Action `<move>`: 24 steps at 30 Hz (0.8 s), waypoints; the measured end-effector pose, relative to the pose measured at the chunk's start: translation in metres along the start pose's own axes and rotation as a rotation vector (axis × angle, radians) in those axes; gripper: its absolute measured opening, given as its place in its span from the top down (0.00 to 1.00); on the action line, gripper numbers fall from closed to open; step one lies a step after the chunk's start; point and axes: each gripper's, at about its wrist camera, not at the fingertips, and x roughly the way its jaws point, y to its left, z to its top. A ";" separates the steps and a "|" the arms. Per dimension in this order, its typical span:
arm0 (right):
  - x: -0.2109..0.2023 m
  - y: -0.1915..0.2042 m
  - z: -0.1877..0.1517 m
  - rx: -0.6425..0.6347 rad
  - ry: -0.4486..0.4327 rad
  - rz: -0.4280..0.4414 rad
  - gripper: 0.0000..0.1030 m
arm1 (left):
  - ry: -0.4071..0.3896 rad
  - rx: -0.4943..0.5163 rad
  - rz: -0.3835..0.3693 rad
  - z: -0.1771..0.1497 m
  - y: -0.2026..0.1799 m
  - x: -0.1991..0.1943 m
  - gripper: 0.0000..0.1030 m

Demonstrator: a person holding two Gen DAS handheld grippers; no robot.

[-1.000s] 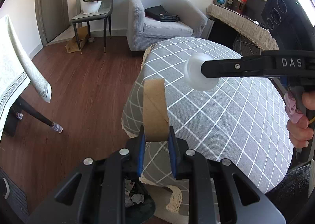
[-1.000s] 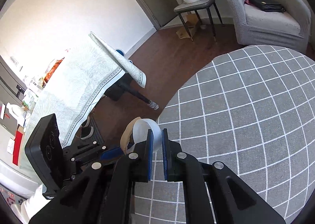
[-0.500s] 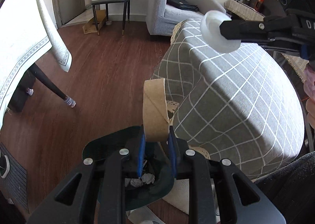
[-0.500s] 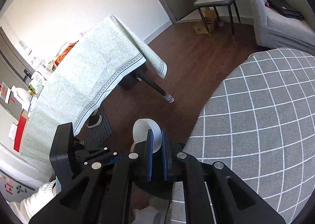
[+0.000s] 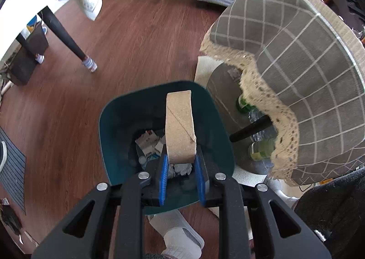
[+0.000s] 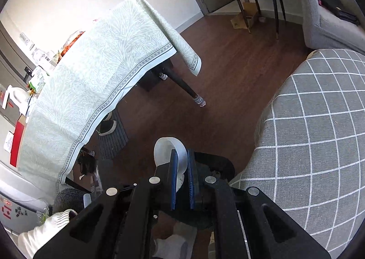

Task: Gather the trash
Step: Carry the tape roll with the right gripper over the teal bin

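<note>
The left gripper (image 5: 180, 164) hangs directly over the teal bin (image 5: 109, 135) on the wooden floor (image 5: 141, 37), its blue-padded fingers (image 5: 163, 169) clamped on the sides of a cardboard ring (image 5: 180, 128) held on edge, so that the ring sits above the bin's mouth and would, in all likelihood, drop straight in once let go. The bin already holds crumpled paper and wrappers (image 5: 150, 142) at its bottom, with plenty of room above them. It stands just beside the round table (image 5: 308, 58) draped in a grey checked cloth, under which some bottles (image 5: 260, 150) can be made out. The right gripper (image 6: 181, 178) waits higher up, near the table's edge, its fingers (image 6: 173, 174) pressed together on the rim of a white tape ring (image 6: 165, 150); the dark shape beneath it is probably the left tool, and the bin is not clear in that view. That second piece looks queued for the same bin.
</note>
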 end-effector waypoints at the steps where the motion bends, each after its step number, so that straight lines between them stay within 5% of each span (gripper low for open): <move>1: 0.004 0.001 -0.002 0.001 0.008 -0.005 0.92 | 0.017 -0.011 -0.004 -0.001 0.005 0.006 0.77; 9: 0.031 0.014 -0.012 0.006 0.053 -0.023 0.92 | 0.101 -0.026 0.014 -0.019 0.021 0.039 0.77; 12: 0.040 0.020 -0.014 -0.003 0.067 -0.033 0.92 | 0.108 -0.027 0.038 -0.025 0.025 0.040 0.61; 24: 0.082 0.036 -0.023 -0.028 0.129 -0.084 0.92 | -0.031 -0.096 0.052 -0.034 0.054 -0.008 0.43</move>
